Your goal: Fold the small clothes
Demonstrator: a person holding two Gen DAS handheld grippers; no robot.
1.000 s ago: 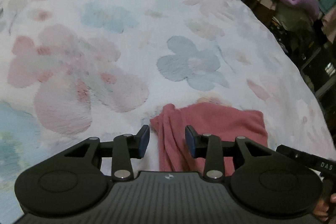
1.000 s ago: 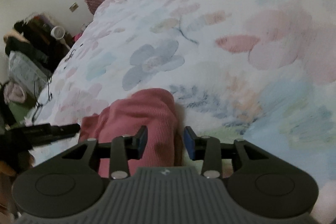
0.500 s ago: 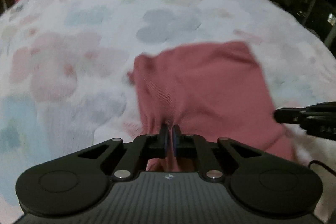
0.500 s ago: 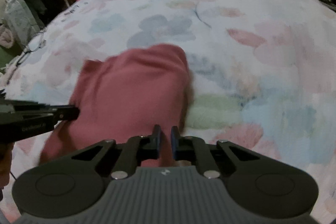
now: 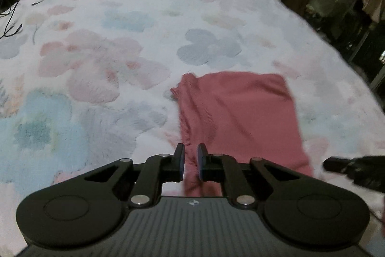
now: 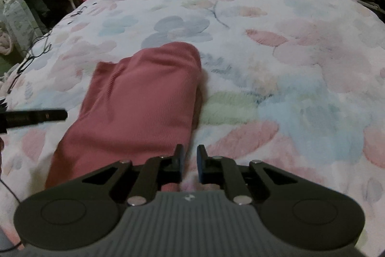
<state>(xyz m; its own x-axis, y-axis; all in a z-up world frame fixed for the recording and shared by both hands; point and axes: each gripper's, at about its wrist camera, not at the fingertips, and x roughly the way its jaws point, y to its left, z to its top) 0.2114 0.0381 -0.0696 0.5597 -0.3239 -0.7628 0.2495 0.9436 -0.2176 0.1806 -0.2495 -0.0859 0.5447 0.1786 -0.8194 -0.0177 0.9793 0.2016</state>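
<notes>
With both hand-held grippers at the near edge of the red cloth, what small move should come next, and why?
Probably carry the near edge forward over the far edge. The left hand-held gripper is shut on the red cloth, the right hand-held gripper on its near corner, and the cloth lies stretched across the floral blanket, not yet folded over.

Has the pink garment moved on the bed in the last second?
Yes. The pink garment has spread out toward the grey flower on the bedspread, its near edge pinched in both hand-held grippers.
</notes>
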